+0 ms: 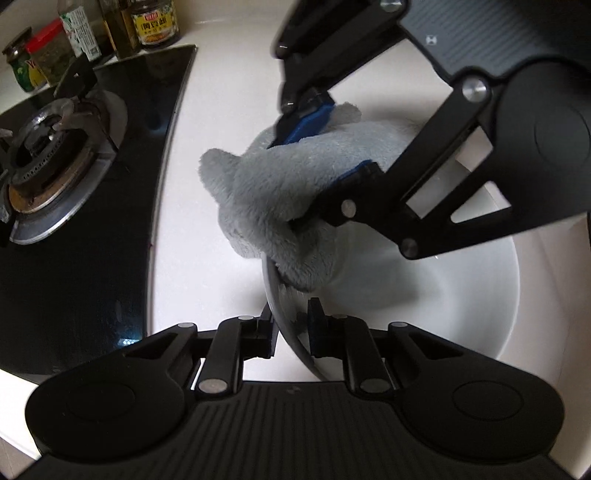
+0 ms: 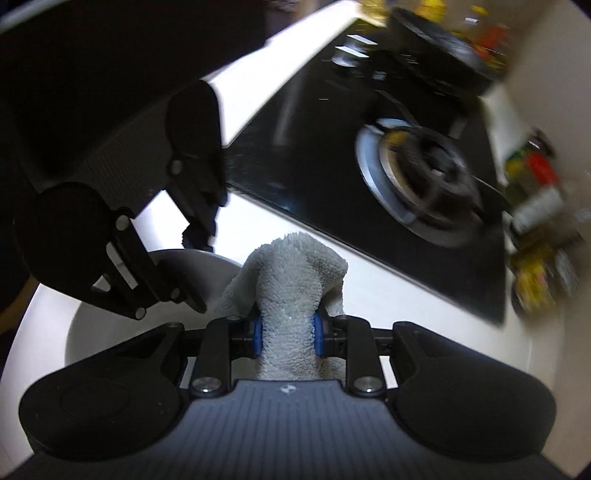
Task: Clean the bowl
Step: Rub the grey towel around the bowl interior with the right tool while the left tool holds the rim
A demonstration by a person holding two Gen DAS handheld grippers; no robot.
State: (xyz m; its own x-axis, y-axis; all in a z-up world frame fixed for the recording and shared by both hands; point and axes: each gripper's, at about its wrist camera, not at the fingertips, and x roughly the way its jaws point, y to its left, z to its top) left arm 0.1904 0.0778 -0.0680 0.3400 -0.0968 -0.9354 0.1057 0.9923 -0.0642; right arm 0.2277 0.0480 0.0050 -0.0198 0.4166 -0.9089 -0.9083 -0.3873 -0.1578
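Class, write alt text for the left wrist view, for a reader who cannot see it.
The left gripper clamps the rim of a white bowl on a pale counter, while the right gripper presses a grey cloth over the bowl's edge. A black gas hob lies to the left, with jars behind.

Each black hand-held gripper (image 1: 291,328) has silver screws and blue pads (image 2: 318,334).

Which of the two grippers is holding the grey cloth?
The right gripper: the cloth is pinched between its blue pads. The left gripper straddles the bowl's rim instead.
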